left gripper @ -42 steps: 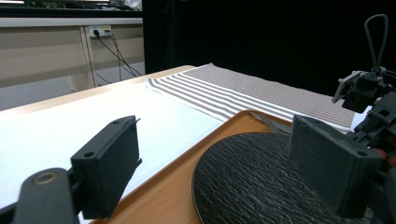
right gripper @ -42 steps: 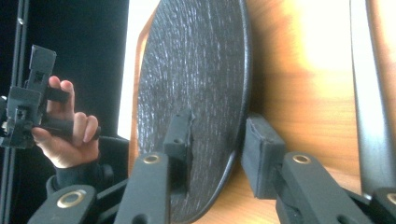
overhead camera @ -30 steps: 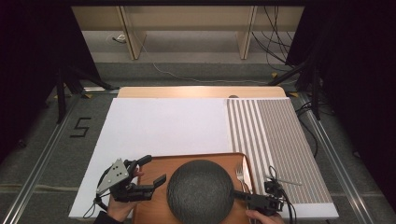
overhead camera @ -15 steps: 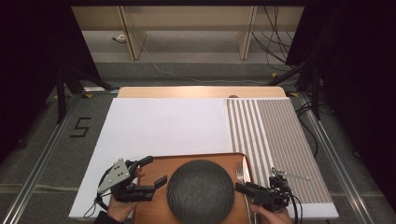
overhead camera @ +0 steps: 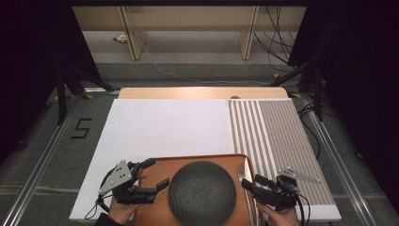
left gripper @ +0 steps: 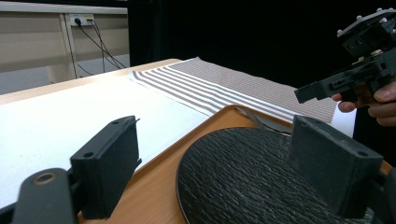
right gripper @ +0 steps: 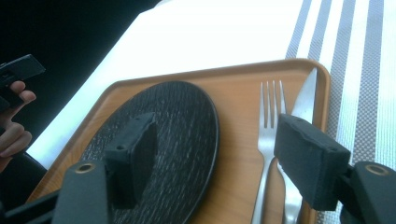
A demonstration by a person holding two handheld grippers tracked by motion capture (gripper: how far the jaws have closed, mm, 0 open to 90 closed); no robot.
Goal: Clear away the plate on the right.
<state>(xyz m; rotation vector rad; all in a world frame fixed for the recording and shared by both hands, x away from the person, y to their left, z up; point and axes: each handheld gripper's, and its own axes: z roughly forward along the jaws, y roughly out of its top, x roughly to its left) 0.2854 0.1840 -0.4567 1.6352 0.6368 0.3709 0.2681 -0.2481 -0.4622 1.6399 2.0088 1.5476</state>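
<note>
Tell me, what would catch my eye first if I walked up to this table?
Probably the round black plate on the wooden tray at the table's near edge, with a fork and a knife lying on the tray beside it. On either side a hand holds a black two-jawed tool: the left gripper and the right gripper, both with jaws open and empty. Beyond lie a white mat and a grey striped cloth.

Right gripper (overhead camera: 251,182) at the tray's (overhead camera: 155,165) 3 o'clock edge: lifted slightly, jaws just opened wider above the fork (right gripper: 267,140), gripping nothing.
</note>
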